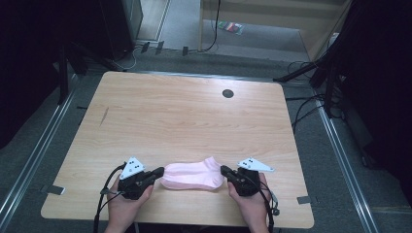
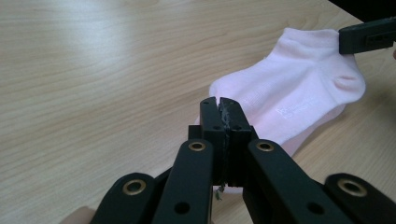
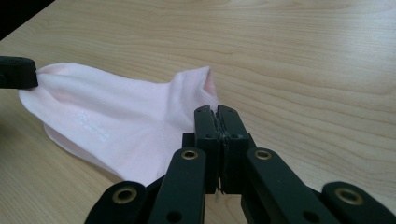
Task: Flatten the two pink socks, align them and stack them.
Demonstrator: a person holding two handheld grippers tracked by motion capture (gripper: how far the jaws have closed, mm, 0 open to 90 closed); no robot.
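Each gripper, left gripper [image 1: 158,173] and right gripper [image 1: 226,171], looks clamped on opposite ends of the pink sock [image 1: 193,175], probably keeping it stretched flat at the tabletop's [image 1: 184,116] 6 o'clock edge

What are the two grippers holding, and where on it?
The pink sock, lying flat on the table. Left gripper appears shut on its toe end, right gripper on the heel-and-cuff end.
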